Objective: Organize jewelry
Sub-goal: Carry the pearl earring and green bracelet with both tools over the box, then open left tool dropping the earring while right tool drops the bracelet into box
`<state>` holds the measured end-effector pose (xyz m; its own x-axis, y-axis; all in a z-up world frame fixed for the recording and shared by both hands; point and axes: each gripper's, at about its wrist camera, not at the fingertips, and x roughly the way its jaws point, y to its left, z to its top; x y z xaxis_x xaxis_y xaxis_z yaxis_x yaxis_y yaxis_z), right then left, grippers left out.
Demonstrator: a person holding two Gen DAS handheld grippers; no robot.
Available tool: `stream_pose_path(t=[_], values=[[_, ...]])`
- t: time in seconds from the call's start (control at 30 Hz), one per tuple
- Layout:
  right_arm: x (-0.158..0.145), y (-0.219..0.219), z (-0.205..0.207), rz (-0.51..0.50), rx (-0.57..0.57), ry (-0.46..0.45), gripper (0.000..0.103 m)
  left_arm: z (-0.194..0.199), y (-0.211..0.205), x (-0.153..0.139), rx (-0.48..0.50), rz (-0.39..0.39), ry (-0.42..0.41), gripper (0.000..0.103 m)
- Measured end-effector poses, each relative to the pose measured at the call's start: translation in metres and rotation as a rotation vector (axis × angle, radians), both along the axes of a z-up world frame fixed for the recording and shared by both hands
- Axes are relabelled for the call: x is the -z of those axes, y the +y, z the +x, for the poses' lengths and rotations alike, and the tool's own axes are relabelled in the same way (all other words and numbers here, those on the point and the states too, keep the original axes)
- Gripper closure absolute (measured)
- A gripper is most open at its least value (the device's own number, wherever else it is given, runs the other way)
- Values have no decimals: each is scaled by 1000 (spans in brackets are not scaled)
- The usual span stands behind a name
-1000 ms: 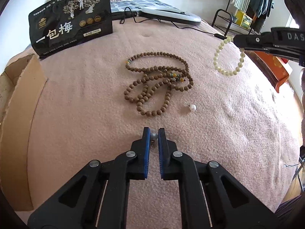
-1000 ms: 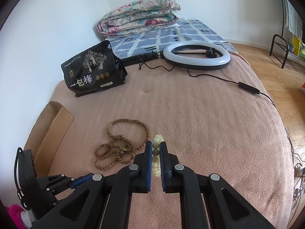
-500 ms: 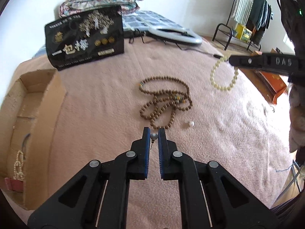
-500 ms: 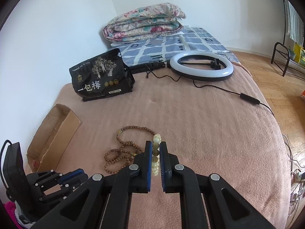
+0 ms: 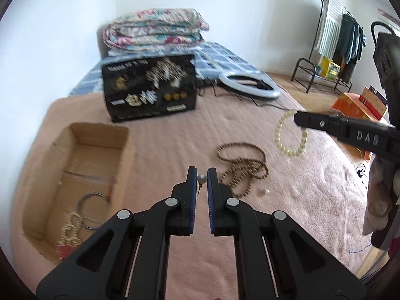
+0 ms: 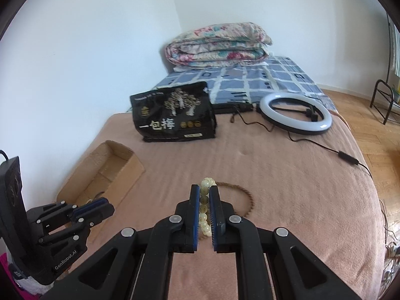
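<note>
Left wrist view: a small pearl earring (image 5: 201, 179) is pinched between the tips of the left tongs (image 5: 202, 175), its thin pin hanging down below the bead, above the pink blanket (image 5: 175, 135) that covers the bed. Just to the right of the tips, a long brown bead necklace (image 5: 243, 167) is seen lying in a loose tangle on the blanket, and a second loose pearl (image 5: 267, 191) is found beside its lower end. To the left, an open cardboard box (image 5: 75, 175) rests on the blanket; a pale bead strand (image 5: 71, 225) and a thin wire ring (image 5: 91, 211) are seen inside it. A black printed bag (image 5: 150, 87) stands behind the box, a ring light (image 5: 247, 85) lies further back, and a folded quilt (image 5: 155, 28) is stacked by the wall.

From the right wrist view, the right tongs (image 6: 205, 195) are shown clamped on a pale bead bracelet (image 6: 204, 207), which is held clear of the blanket. In the left view the bracelet hangs as a loop beyond the brown necklace, well apart from the box. A clothes rack (image 5: 335, 37) stands on the wooden floor at the far right.
</note>
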<state>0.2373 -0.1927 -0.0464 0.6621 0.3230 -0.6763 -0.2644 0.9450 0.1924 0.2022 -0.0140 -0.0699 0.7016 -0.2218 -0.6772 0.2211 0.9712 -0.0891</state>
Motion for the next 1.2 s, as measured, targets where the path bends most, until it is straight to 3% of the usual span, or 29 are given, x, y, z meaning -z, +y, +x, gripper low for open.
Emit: stream_pose_path(t=[0.33,0.8,1.2], values=[[-6,70,0,25,-81,-22,98,-15,61,-24,-85,26,-60,97],[7,148,11,49,-185,-7,98,-23,158,-11,-265,-6,-9,97],[24,201,24,85,-253,22,98,-22,184,7,-306,18,35,97]])
